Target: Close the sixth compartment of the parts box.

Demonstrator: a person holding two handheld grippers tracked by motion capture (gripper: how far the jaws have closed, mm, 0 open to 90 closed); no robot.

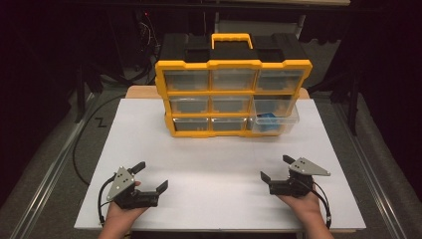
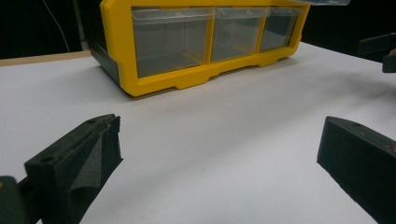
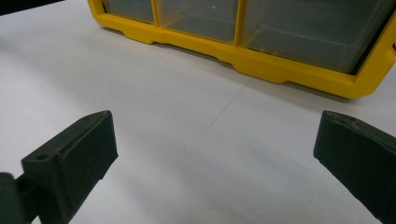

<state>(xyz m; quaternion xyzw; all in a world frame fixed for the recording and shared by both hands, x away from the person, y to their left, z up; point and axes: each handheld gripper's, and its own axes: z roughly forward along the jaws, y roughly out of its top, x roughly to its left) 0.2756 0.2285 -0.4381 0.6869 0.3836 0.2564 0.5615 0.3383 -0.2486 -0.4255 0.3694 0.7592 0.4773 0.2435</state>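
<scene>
Yellow drawer organizer standing upright at the far middle of the white counter, its right-hand drawer pulled out, a blue item inside. Left tool and right tool rest near the front edge, well apart, jaws spread wide, holding nothing.

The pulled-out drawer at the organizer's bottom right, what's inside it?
A blue object lies inside the pulled-out clear drawer. The drawer's front wall blurs its shape, so what it is cannot be told.
</scene>
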